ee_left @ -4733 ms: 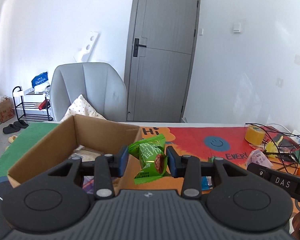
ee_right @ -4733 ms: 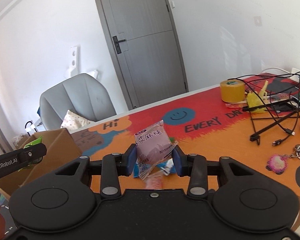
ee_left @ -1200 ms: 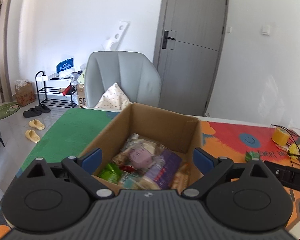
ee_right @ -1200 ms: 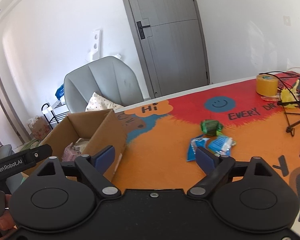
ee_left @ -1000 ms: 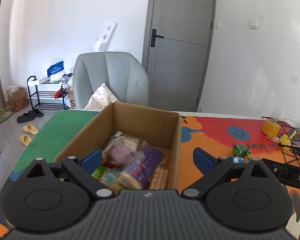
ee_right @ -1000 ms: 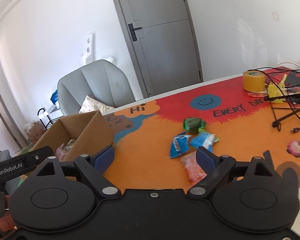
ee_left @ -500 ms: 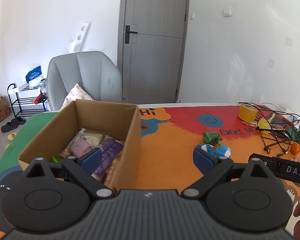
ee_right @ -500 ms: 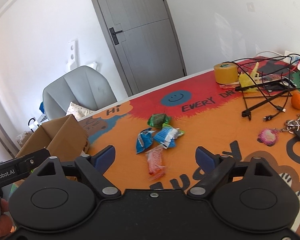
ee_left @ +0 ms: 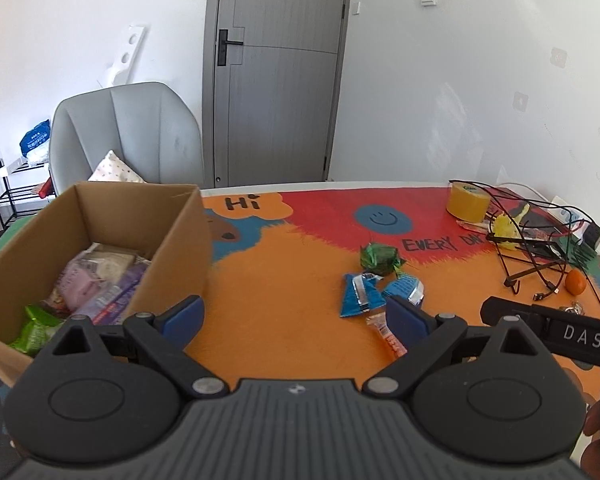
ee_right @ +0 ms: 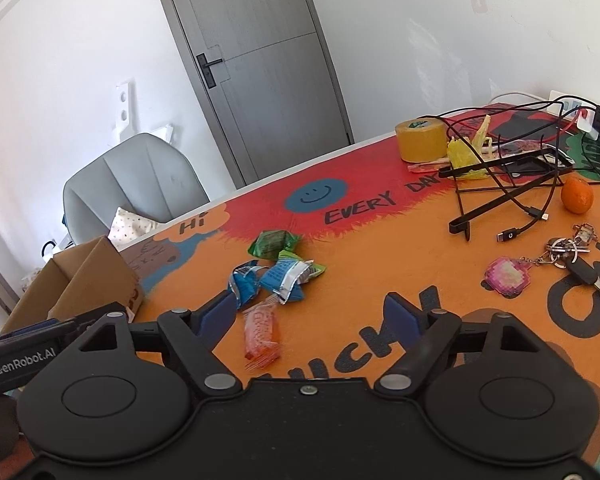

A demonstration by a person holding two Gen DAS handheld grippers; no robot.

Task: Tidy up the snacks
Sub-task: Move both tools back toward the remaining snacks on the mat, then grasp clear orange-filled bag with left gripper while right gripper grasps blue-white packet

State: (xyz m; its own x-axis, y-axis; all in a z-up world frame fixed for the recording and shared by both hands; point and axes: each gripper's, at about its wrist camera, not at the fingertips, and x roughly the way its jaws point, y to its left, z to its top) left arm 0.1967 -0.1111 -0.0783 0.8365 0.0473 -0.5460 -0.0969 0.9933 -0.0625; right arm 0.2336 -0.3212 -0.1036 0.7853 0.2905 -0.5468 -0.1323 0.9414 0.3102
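A cardboard box (ee_left: 188,240) (ee_right: 80,276) at the table's left holds several snack packets (ee_left: 88,284). Loose snacks lie mid-table: a green packet (ee_left: 380,255) (ee_right: 272,242), two blue packets (ee_left: 358,294) (ee_right: 288,274) and an orange-red packet (ee_left: 386,334) (ee_right: 261,335). My left gripper (ee_left: 296,316) is open and empty, between the box and the loose snacks. My right gripper (ee_right: 314,312) is open and empty, just above the orange-red packet and to its right.
At the far right are a yellow tape roll (ee_right: 420,141), a tangle of black cables (ee_right: 508,184), an orange fruit (ee_right: 577,196) and keys with a pink keychain (ee_right: 540,264). A grey chair (ee_left: 128,132) stands behind the box.
Both grippers let their snacks go into the box earlier and stay open. Both have swung right, from over the box toward the loose snacks, and the right one has come closer to them.
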